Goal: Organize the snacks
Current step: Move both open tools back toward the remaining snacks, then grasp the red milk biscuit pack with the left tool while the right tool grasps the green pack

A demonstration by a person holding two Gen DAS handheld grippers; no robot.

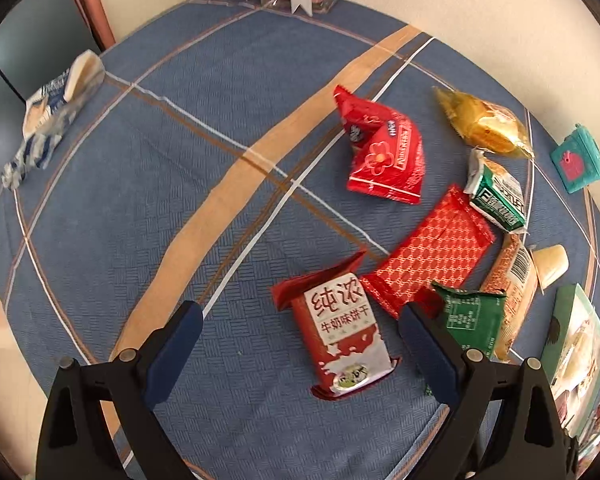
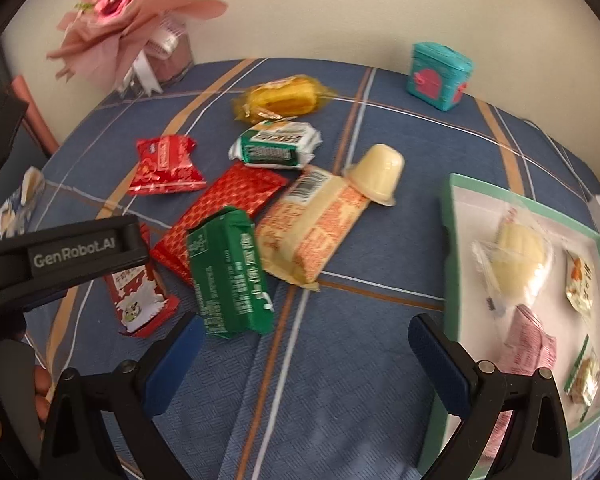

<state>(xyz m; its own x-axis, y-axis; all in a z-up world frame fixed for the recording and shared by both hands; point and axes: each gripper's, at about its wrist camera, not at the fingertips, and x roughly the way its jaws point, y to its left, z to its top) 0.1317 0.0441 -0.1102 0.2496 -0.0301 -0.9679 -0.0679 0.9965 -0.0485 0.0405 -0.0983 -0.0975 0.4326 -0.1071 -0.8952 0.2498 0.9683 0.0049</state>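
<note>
My left gripper (image 1: 300, 316) stands open over the blue tablecloth, with a red and white milk biscuit pack (image 1: 342, 338) lying between its fingers, untouched. Beside it lie a red patterned wrapper (image 1: 430, 254), a green pack (image 1: 474, 318) and a red flower packet (image 1: 384, 152). My right gripper (image 2: 304, 332) is open and holds nothing; it hovers between the green pack (image 2: 230, 276) and a green-rimmed tray (image 2: 448, 216) that holds several wrapped snacks. An orange-and-cream pack (image 2: 312, 226), a pudding cup (image 2: 380, 172), a green-white pack (image 2: 276, 146) and a yellow cake (image 2: 282, 96) lie beyond.
A teal box (image 2: 438, 76) stands at the far right by the wall. A pink bouquet (image 2: 128, 16) stands at the back left. A blue-white packet (image 1: 50, 120) lies alone at the table's left edge. A hand (image 2: 40, 392) holds the left gripper's body (image 2: 60, 256).
</note>
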